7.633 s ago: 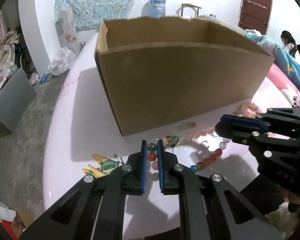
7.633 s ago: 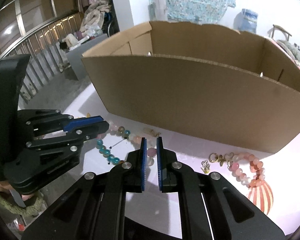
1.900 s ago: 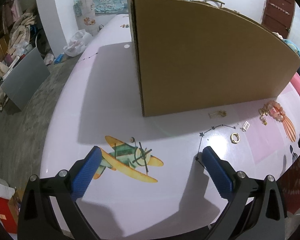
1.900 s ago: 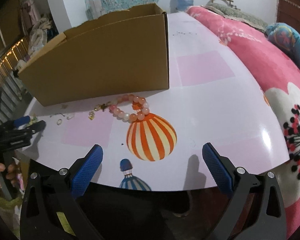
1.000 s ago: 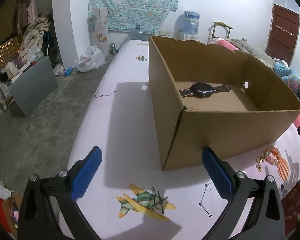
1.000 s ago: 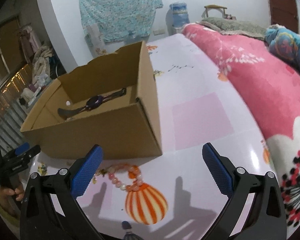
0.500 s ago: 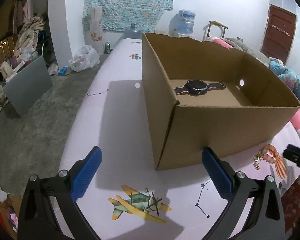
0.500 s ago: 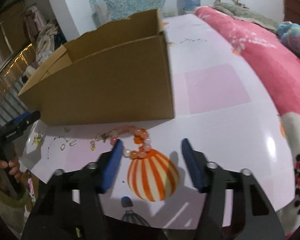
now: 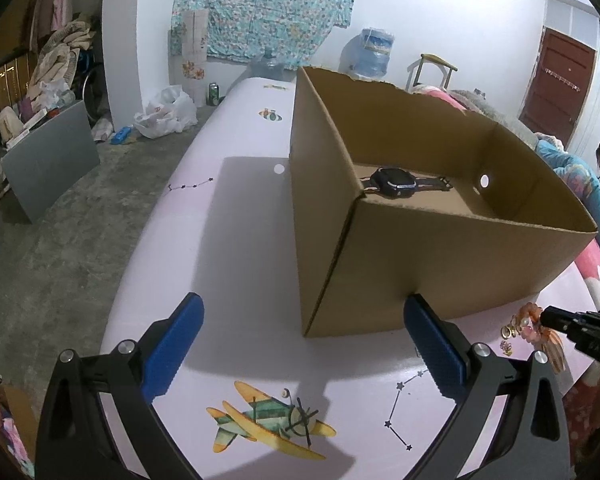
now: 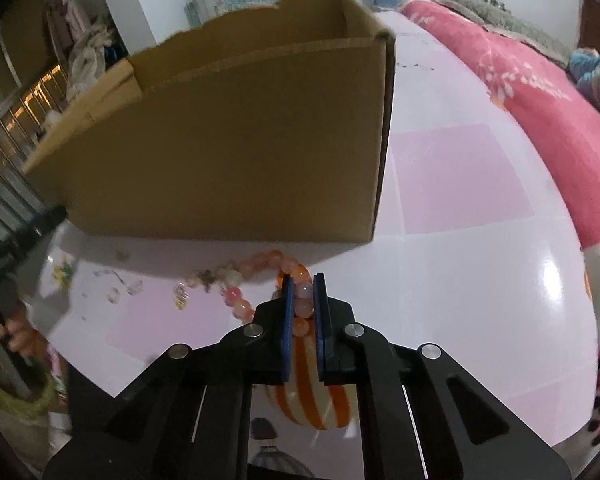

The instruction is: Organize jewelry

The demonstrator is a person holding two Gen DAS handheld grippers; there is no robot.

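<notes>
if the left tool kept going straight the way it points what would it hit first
Probably the near corner of the cardboard box, which sits centred between the open left tool; depth is unclear, so it might meet the table first.

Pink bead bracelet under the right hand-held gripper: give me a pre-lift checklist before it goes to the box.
1. Right hand-held gripper closed on the pink bead bracelet, jaws having just closed: ok.
2. Whole bracelet caught: not ok, only a few beads between the pads; the rest trails on the table.
3. Cardboard box open on top: ok.
4. Room inside beside the watch: ok.
5. Left hand-held gripper open, empty, away from the bracelet: ok.
6. Grip firmness: cannot tell.
</notes>
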